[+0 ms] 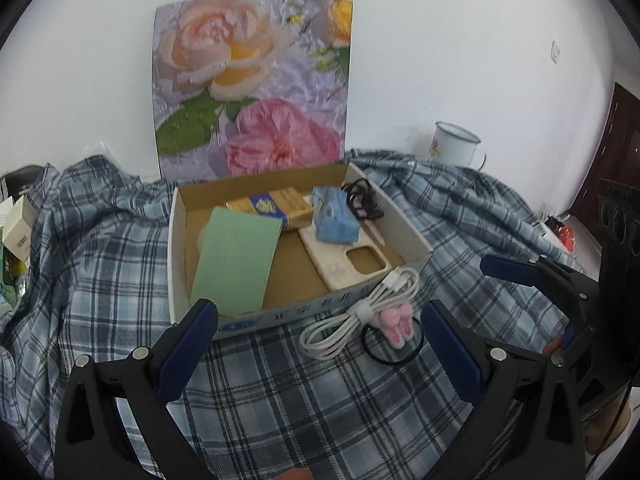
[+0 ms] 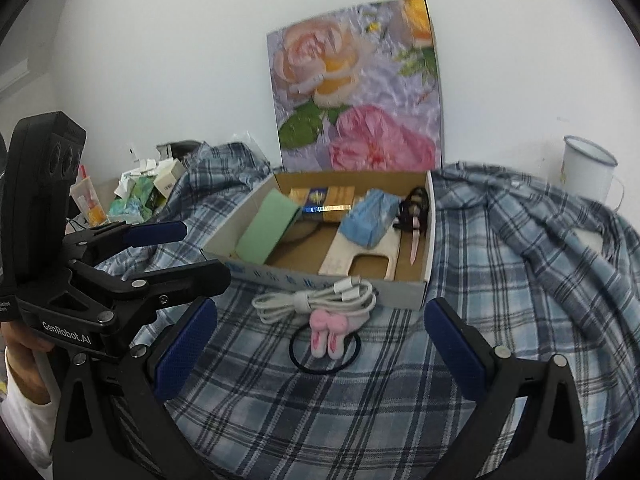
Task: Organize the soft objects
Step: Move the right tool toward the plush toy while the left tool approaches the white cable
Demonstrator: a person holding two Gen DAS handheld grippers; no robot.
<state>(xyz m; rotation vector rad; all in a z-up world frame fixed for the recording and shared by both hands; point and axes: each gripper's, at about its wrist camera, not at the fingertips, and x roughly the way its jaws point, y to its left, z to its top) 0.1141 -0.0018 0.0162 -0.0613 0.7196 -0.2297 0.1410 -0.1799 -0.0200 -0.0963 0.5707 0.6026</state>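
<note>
A white coiled cable (image 1: pixel 360 316) (image 2: pixel 316 300) lies on the plaid cloth against the front wall of an open cardboard box (image 1: pixel 174 248) (image 2: pixel 427 248). Beside the cable is a black hair tie with a pink bunny charm (image 1: pixel 394 326) (image 2: pixel 326 336). The box holds a green notebook (image 1: pixel 236 256), a gold packet (image 1: pixel 276 204), a blue tissue pack (image 1: pixel 334 220), a beige phone case (image 1: pixel 348 260) and a black hair tie (image 1: pixel 362 196). My left gripper (image 1: pixel 324 344) (image 2: pixel 188 254) is open just short of the cable. My right gripper (image 2: pixel 320 344) is open, with the bunny tie between its fingers.
A floral board (image 1: pixel 252 84) leans on the wall behind the box. A white enamel mug (image 1: pixel 456 144) (image 2: pixel 588 172) stands at the back right. Cartons and papers (image 2: pixel 144 188) crowd the far left. The rumpled plaid cloth (image 1: pixel 320 400) covers the surface.
</note>
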